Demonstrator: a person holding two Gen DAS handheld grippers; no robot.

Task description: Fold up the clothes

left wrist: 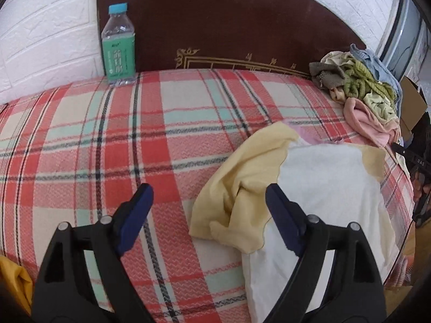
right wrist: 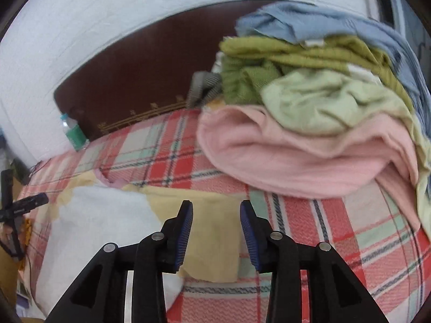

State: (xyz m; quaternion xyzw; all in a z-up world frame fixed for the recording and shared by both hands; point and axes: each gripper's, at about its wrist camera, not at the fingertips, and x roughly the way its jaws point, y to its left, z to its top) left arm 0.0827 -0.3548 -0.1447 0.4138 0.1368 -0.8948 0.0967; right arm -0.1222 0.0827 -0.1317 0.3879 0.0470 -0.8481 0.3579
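From the left wrist, the left tongs (left wrist: 208, 197) hang spread wide with nothing between the blue pads, above a bed covered by a woven plaid blanket (left wrist: 107, 134) in red, cream and mint with dark lines. Just under the right finger lies a white-bodied shirt with pale yellow sleeves (left wrist: 323, 188), spread flat on the blanket; its near sleeve is flipped inward and rumpled into soft folds, and a pink collar band shows at its far end. Far right, against the dark brown headboard (left wrist: 229, 27) with gold ornament, sits one pile of crumpled clothes (left wrist: 361, 94): grey knit, olive ribbed, pale green, pink and light blue pieces. One clear plastic water bottle (left wrist: 118, 45) with a teal label and blue cap stands upright at the blanket's far left edge. A scrap of mustard-yellow fabric (left wrist: 13, 282) shows at the lower left corner. White embossed brick wall panels sit behind.

From the right wrist, the right tongs (right wrist: 216, 210) are parted, gripping nothing, hovering over the shirt's yellow sleeve (right wrist: 212, 231). The white body lies to the left. The clothes pile (right wrist: 309, 102) looms near on the right, blurred, its pink fleece-like layer lowest. The bottle (right wrist: 74, 132) stands far left.
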